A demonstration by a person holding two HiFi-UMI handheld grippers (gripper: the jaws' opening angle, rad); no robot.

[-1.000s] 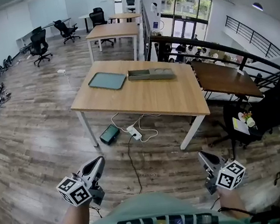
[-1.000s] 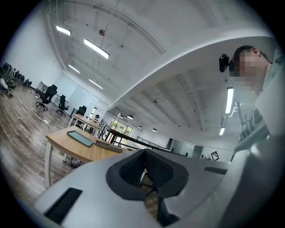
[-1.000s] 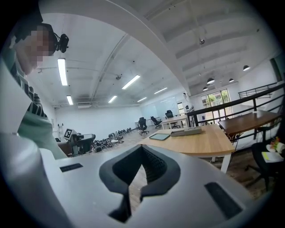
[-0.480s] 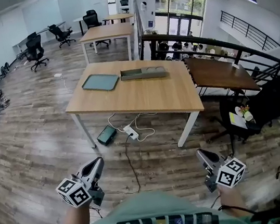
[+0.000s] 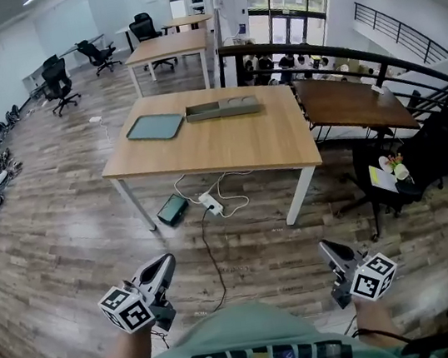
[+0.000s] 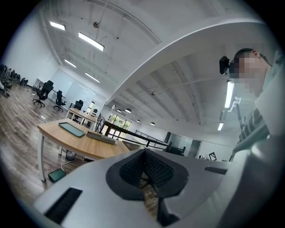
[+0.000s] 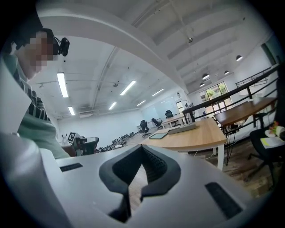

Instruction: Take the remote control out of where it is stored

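A long grey storage box (image 5: 223, 108) lies at the far side of a wooden table (image 5: 210, 146), next to a teal tray (image 5: 155, 127). No remote control can be made out from here. My left gripper (image 5: 166, 261) and right gripper (image 5: 325, 245) are held low in front of my body, well short of the table, both shut with nothing in them. In the left gripper view the shut left gripper (image 6: 143, 153) points level toward the table (image 6: 75, 138) and box (image 6: 101, 137). In the right gripper view the right gripper (image 7: 141, 149) points at the table (image 7: 196, 136) from its other side.
A power strip with cables (image 5: 211, 205) and a dark device (image 5: 172, 210) lie on the wooden floor under the table. A dark table (image 5: 352, 111) and a loaded chair (image 5: 392, 177) stand to the right, by a railing. More tables and office chairs (image 5: 57, 82) stand behind.
The table has drawn nearer and sits a little lower in the head view. Both grippers have moved forward with me, still shut.
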